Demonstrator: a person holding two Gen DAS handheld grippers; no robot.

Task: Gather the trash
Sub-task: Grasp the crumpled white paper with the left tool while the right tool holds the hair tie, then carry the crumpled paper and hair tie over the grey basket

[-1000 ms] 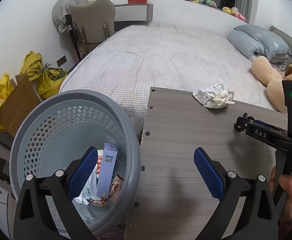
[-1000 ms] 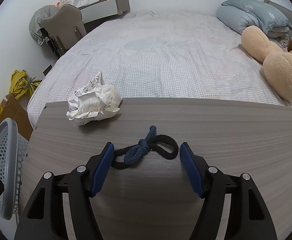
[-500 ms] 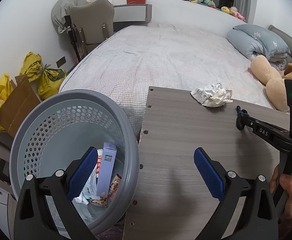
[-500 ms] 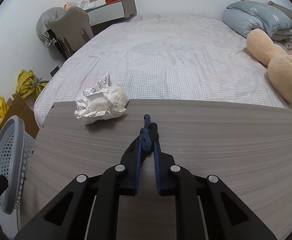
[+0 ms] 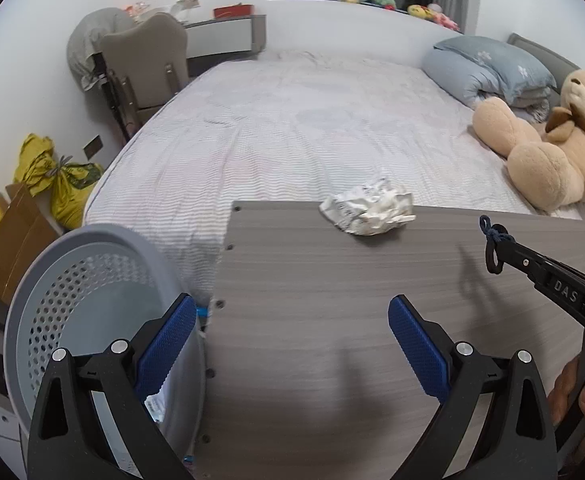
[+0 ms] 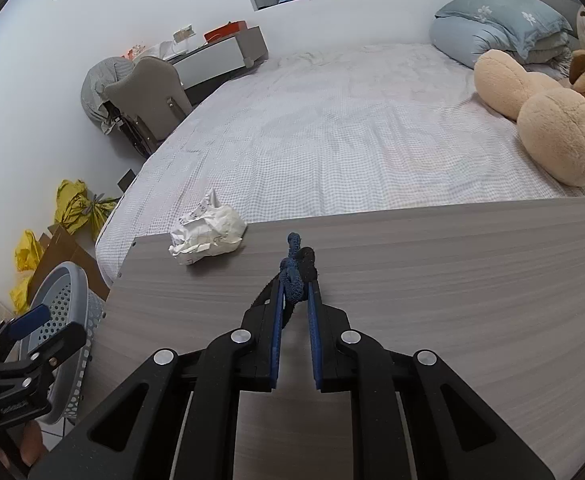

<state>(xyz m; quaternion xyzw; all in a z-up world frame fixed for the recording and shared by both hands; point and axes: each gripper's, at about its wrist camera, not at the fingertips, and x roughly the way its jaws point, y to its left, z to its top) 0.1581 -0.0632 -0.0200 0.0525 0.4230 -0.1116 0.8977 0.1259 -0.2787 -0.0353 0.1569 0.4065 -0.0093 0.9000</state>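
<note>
Right wrist view: right gripper point(image 6: 294, 300) fingers clamped on knotted dark cord point(image 6: 297, 270), lifted above bench point(image 6: 452, 280). Crumpled paper point(image 6: 206, 234) at bench's far edge. Left gripper point(image 5: 292, 336) fingers spread, empty, beside perforated basket point(image 5: 52, 280).

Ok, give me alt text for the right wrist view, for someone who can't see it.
The right gripper is shut on a knotted dark blue cord above a grey wood-grain table. A crumpled paper ball lies near the table's far left corner, with a bed beyond. At lower left, the open left gripper is beside a grey perforated basket.
</note>
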